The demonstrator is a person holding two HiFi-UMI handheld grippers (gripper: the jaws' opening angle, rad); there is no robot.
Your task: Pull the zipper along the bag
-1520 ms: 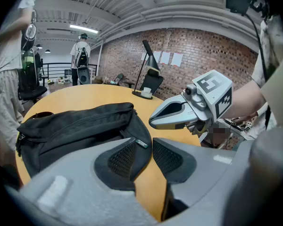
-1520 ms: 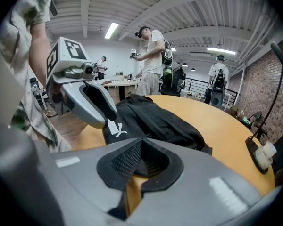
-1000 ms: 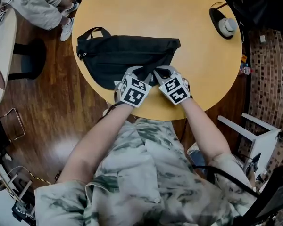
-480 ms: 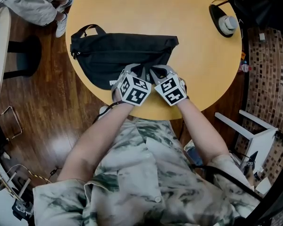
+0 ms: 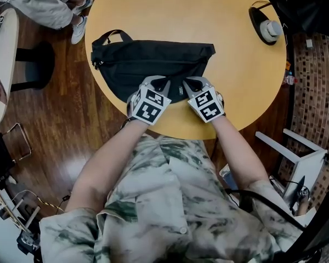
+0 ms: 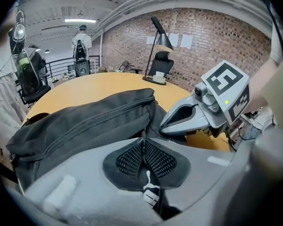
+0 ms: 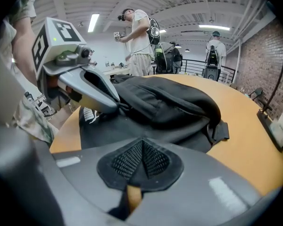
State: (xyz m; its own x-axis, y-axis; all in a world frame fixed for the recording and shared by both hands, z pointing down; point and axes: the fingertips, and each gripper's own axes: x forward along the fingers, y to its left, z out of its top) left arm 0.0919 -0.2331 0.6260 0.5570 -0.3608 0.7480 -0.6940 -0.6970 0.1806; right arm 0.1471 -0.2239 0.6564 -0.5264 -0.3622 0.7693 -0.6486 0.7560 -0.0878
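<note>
Waist bag (image 5: 153, 64), black, lies across the near left part of the round table (image 5: 225, 15), its strap loop at the left edge. My left gripper (image 6: 143, 140) closes tight on a fold of its near edge, just above the white logo (image 6: 150, 194). My right gripper (image 7: 140, 147), close beside, is clenched on the same black fabric. A lamp base (image 5: 268, 30) stands at the far right edge.

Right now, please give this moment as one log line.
left gripper: shut on bag | right gripper: shut on bag | bag: on table
</note>
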